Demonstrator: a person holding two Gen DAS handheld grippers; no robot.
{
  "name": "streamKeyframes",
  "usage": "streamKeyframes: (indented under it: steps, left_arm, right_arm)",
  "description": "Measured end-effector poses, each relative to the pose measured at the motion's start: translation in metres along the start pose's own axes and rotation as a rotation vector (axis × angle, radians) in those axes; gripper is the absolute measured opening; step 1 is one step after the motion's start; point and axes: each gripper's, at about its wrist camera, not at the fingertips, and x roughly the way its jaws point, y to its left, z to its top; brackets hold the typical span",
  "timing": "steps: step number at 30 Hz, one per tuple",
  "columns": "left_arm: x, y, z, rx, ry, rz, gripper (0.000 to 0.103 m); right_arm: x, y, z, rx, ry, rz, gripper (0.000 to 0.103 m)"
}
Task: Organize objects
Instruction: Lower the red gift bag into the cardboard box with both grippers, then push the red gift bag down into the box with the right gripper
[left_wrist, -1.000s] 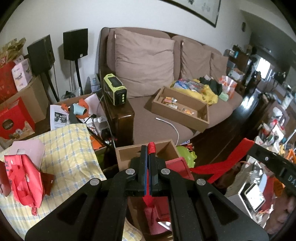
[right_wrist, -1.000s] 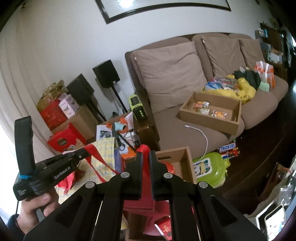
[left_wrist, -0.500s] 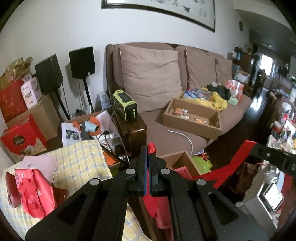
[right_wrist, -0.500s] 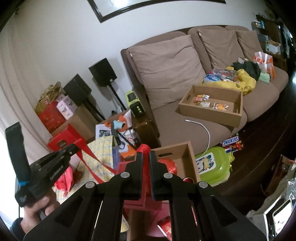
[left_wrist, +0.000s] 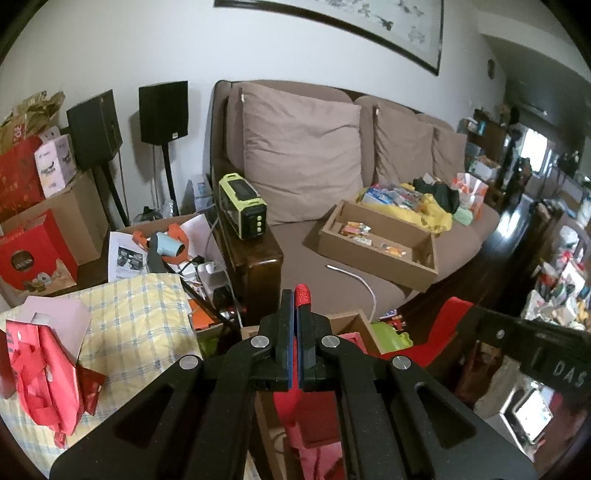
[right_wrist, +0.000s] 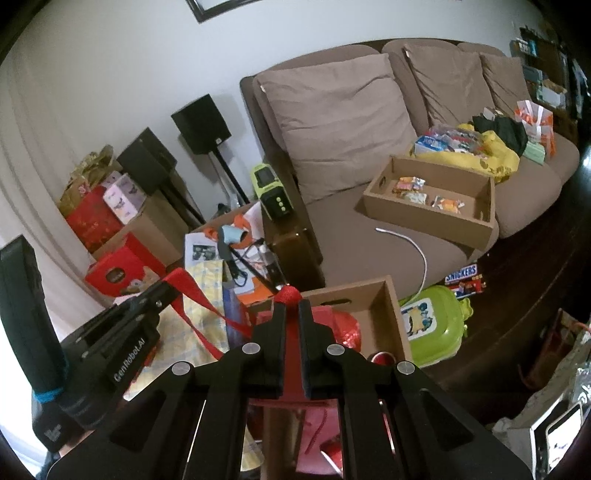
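On the far left a red gift bag (left_wrist: 40, 373) lies slumped on the yellow checked cloth (left_wrist: 144, 317), apart from the work. Next, the left hand-held gripper (left_wrist: 295, 295) is pinched tight on a red cord handle (left_wrist: 303, 293), whose knotted end pokes above its fingertips. Beside it, the right hand-held gripper (right_wrist: 291, 302) is clamped narrowly on the other red cord handle (right_wrist: 289, 295). A flat red ribbon (right_wrist: 199, 314) runs between the two tools. The red bag (right_wrist: 314, 417) they share hangs under them, over the open cardboard box (right_wrist: 369, 295) on the floor, which already has red things in it. Further right, a tray of snacks (right_wrist: 436, 210) sits on the sofa (right_wrist: 369, 236). The likely trouble: both grips are on thin cord, so it could slip out if one hand pulls away. The bag would then tip and spill or catch the box's rim. The slack ribbon might also snag on a gripper.
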Motion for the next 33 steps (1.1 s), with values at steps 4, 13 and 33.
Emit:
streamKeyframes:
  steps: [4, 13, 33]
  left_arm:
    - [0.011, 0.013, -0.003, -0.037, 0.001, 0.003, 0.001]
    - [0.03, 0.032, -0.005, -0.079, 0.022, -0.023, 0.001]
    - [0.06, 0.054, -0.009, -0.128, 0.006, -0.061, 0.001]
  right_arm:
    - [0.011, -0.001, 0.006, 0.005, 0.01, -0.01, 0.006]
    - [0.037, 0.014, 0.01, -0.008, 0.02, 0.017, 0.006]
    - [0.092, 0.026, 0.025, 0.006, 0.009, -0.042, 0.006]
